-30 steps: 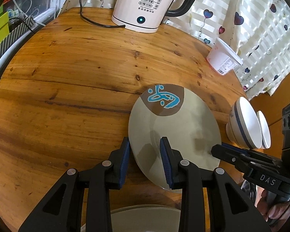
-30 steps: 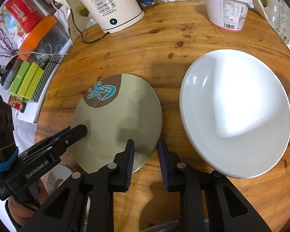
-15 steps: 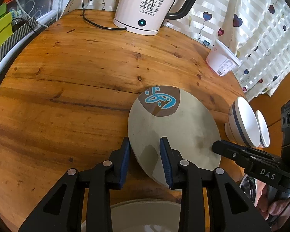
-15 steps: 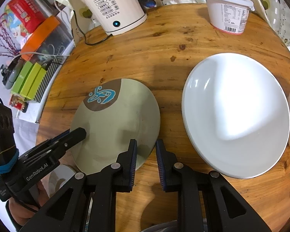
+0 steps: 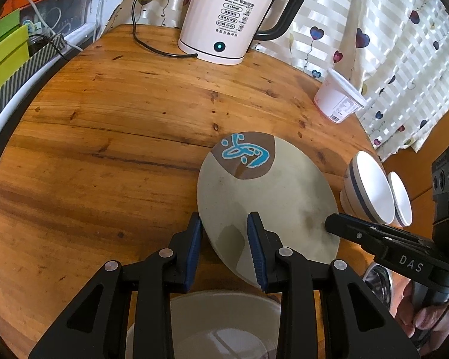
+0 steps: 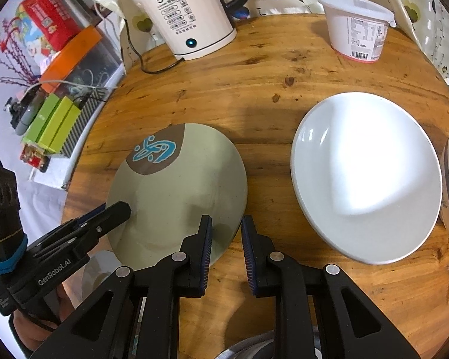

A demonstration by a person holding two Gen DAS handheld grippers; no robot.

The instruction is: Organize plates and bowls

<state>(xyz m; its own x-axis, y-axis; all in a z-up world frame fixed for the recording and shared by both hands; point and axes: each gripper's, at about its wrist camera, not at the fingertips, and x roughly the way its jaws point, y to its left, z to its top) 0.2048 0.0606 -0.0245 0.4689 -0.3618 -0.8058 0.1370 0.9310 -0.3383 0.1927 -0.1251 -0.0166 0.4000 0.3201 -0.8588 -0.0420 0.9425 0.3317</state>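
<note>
Left wrist view: left tongs (image 5: 224, 239) clamp the near rim of the green plate (image 5: 266, 197) over the worktop (image 5: 104, 149); right tongs (image 6: 226, 239) clamp its right rim, beside white plate (image 6: 365, 179).

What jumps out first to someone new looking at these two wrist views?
The beige plate with a brown patch and blue squiggle, mid-table, with both grippers at its near edge: the left gripper and right gripper each straddle the rim. Right of it lies a large white plate; behind stands a white electric kettle reading 55.
</note>
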